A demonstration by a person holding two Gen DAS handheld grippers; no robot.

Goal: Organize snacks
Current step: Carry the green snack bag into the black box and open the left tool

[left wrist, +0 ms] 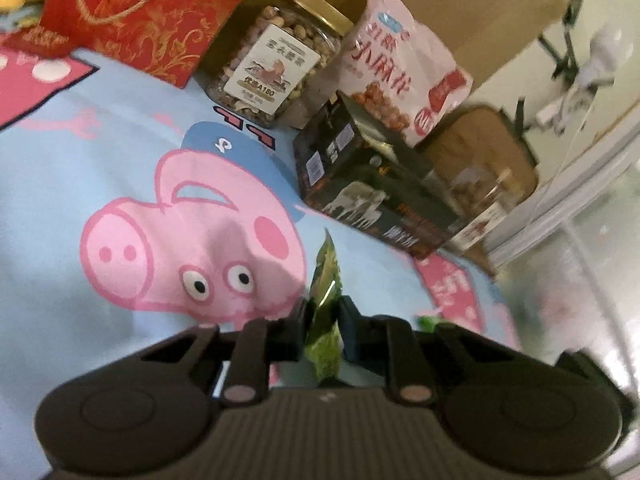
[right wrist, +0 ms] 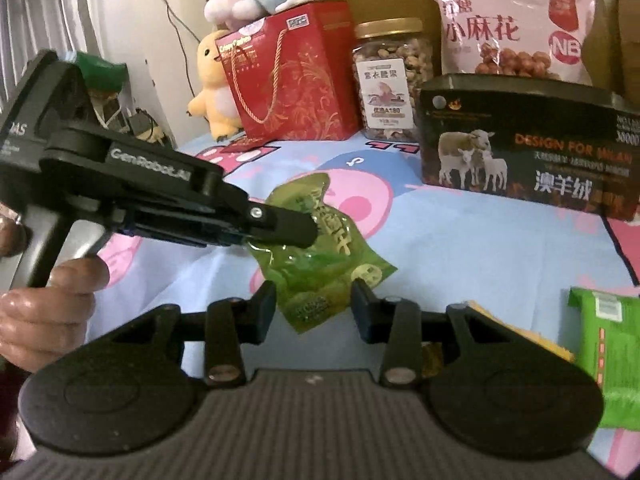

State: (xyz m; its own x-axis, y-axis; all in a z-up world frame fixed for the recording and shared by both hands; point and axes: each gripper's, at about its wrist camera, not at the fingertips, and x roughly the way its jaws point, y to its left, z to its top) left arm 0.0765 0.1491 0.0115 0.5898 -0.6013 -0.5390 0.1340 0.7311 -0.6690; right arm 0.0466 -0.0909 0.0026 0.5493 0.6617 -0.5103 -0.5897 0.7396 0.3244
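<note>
Green packet (right wrist: 608, 356) cut off at right edge; print blurred.

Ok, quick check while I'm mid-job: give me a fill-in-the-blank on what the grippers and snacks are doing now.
1. The left gripper is shut on the ____ snack pouch.
2. The right gripper has its jaws ____, with the pouch's lower end between them.
3. The nut jar stands between the red gift bag and the ____ snack bag.
4. The dark box shows a picture of ____.

Missing words: green; open; pink; sheep

Both wrist cams low, close over bedsheet (left wrist: 120, 152), facing shared snack row w/ nut jar (right wrist: 394, 80).
</note>
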